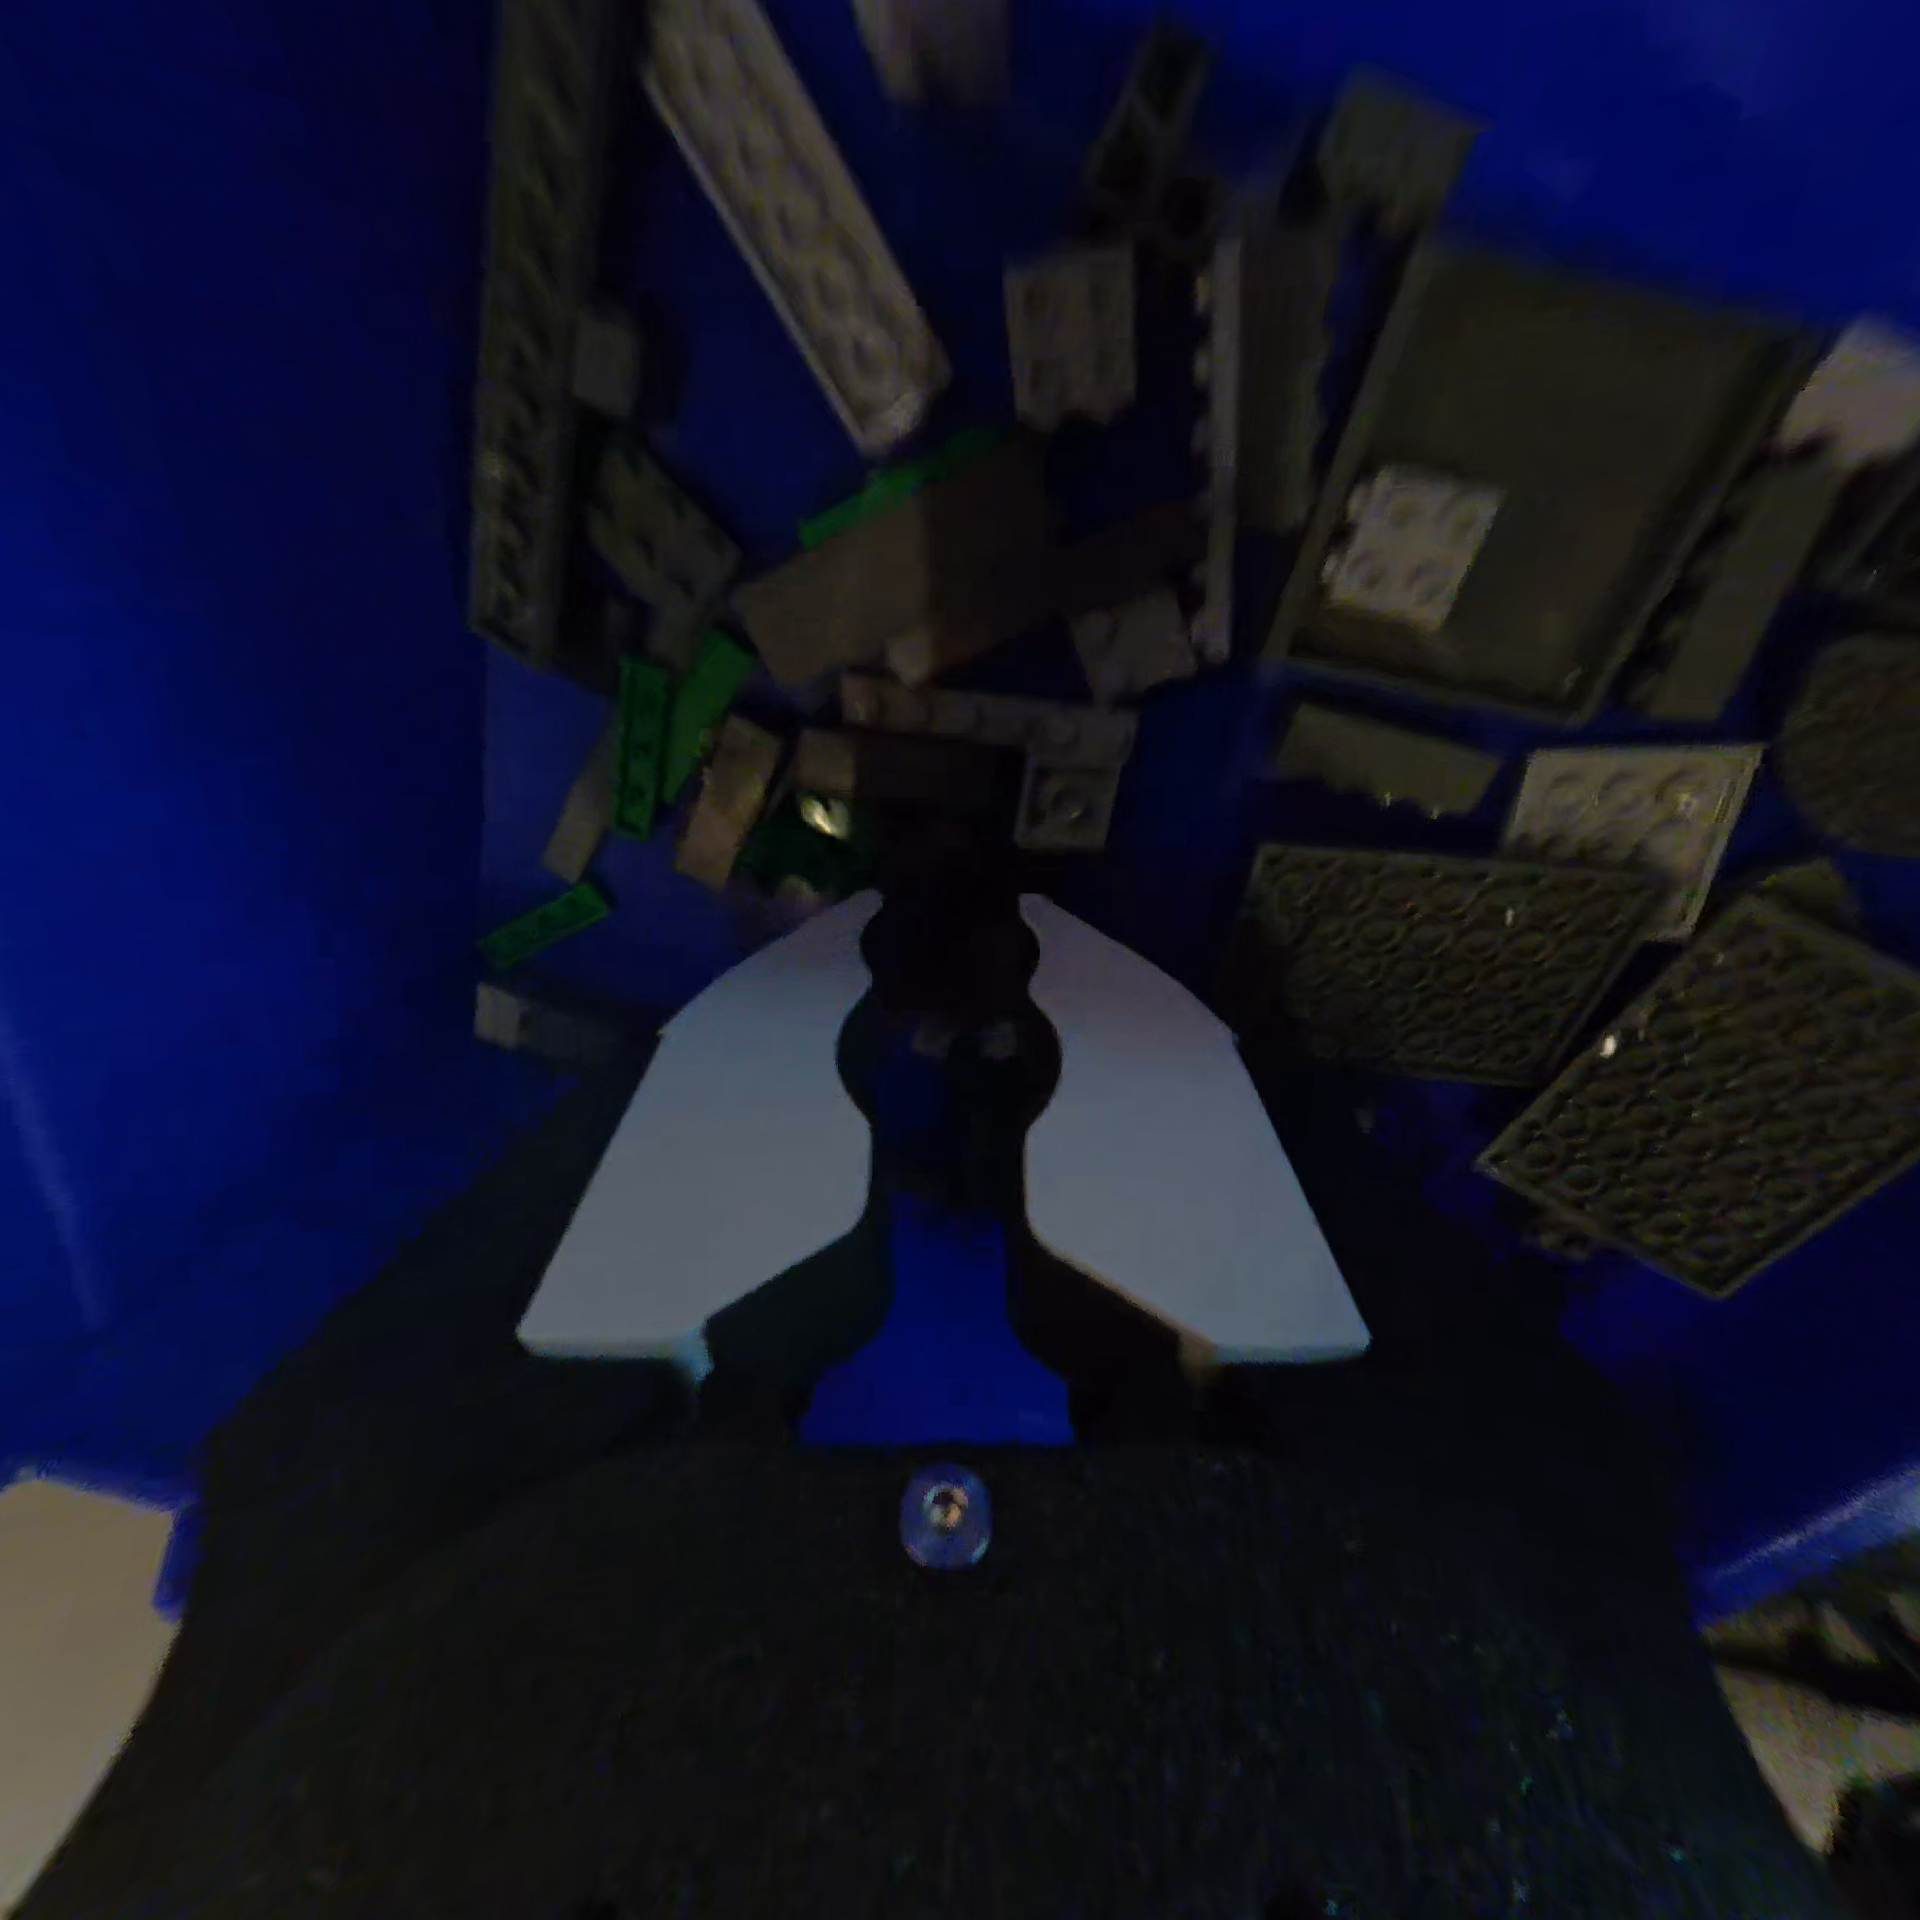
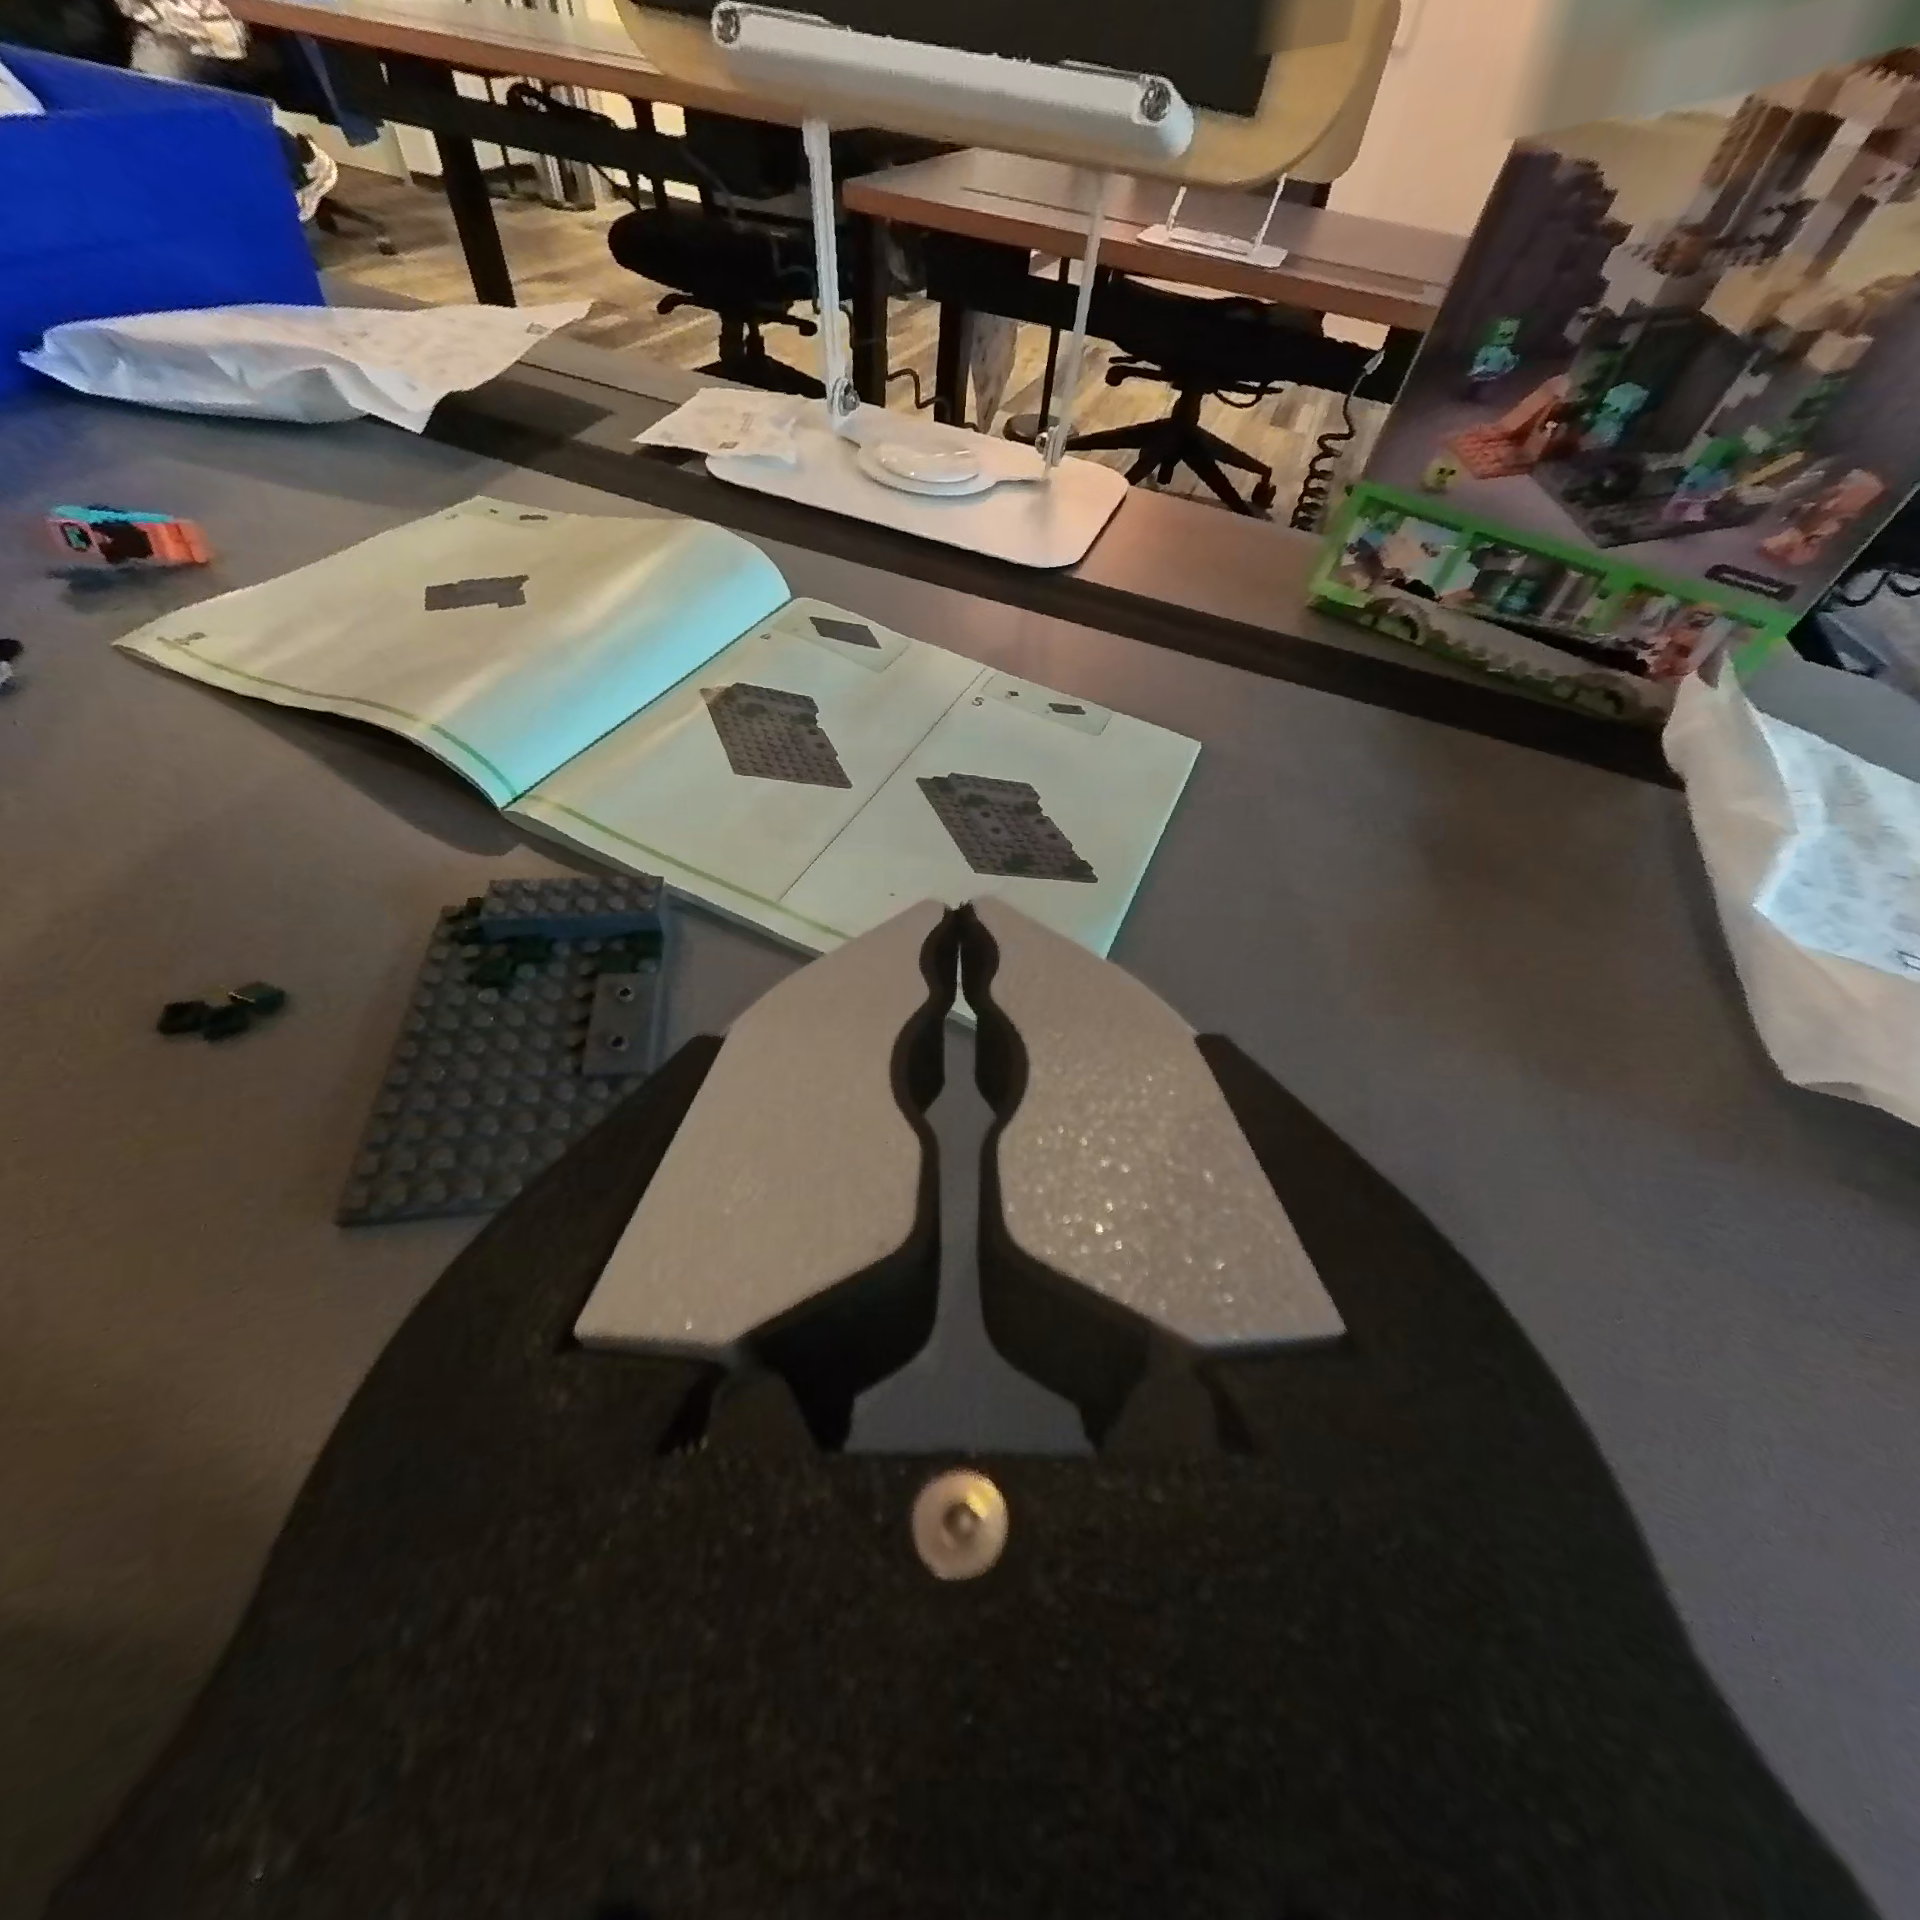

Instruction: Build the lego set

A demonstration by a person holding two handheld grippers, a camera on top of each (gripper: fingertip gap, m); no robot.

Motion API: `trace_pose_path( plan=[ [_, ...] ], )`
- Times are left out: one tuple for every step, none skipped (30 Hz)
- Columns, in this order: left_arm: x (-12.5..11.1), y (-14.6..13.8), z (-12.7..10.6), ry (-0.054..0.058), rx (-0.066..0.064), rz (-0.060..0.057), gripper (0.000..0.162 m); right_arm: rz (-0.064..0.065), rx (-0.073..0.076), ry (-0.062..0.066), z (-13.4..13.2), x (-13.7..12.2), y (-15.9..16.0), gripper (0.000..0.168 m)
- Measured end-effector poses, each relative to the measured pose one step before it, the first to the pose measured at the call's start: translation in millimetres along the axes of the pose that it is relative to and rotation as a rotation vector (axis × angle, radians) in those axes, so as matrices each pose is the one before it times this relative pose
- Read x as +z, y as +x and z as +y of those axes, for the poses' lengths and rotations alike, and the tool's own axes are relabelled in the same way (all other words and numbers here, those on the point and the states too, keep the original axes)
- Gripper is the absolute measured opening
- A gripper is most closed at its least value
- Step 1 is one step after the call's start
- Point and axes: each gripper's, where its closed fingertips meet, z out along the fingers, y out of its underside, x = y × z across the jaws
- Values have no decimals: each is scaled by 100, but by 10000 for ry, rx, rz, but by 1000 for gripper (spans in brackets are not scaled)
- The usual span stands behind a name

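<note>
The left claw (image 1: pixel 943 914) reaches into a blue bin (image 1: pixel 239 727) of loose grey and green bricks (image 1: pixel 1538 499), fingers apart around a dark piece (image 1: pixel 940 831). Over the bench (image 2: pixel 1403 1039), the right claw (image 2: pixel 961 914) is pressed together, empty; a studded plate (image 2: pixel 488 1081) lies to its left, before the open booklet (image 2: pixel 665 707).

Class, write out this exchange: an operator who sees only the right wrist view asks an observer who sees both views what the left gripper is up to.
Operator: I can't find the left gripper. Where is it?
Observer: The left gripper is down inside a blue bin.
Operator: What lies in front of it?
Observer: Loose pieces: dark studded plates, a long light grey plate and small green pieces. It is too dark and blurred to say whether it has gripped one.
</note>
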Motion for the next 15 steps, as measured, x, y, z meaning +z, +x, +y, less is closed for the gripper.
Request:
trace_pose_path(
  plan=[
    [-66,193,188,-80,29,58,12,-23,11,-8,45,23,-20,0],
    [-123,66,383,-236,53,-58,7,-28,20,-12,50,28,-11,0],
    [-190,-95,393,-238,137,-226,1,-32,23,-7,42,33,-28,0],
    [-291,-86,363,-221,191,-234,0,-31,10,0,15,23,-27,0],
    [-344,-129,405,-214,128,-220,0,-30,-3,-6,29,25,-47,0],
    [-401,-150,301,-109,21,-172,0,-27,-2,-4,18,22,-33,0],
    [-424,-100,182,-5,-2,-94,1,-24,10,6,17,-1,-22,0],
    [-390,12,169,34,-8,5,0,-26,21,5,16,6,-21,0],
    [-345,-20,345,-83,-10,1,0,-22,17,-1,26,-7,-14,0],
    [-314,-178,292,-56,19,-138,0,-9,7,2,22,-5,0,0],
    [-317,-228,144,21,-16,-169,1,-9,10,-1,36,-4,6,0],
    [-302,-134,13,62,-46,-105,1,-18,25,-13,44,14,-1,0],
    [-256,14,-262,188,-9,-42,0,-19,27,-15,53,25,-4,0],
    [-194,40,-542,301,1,-43,1,-16,8,-18,47,47,-22,0],
    [-108,16,-734,371,0,-71,1,-6,-16,-20,29,34,-31,0]
  ],
)
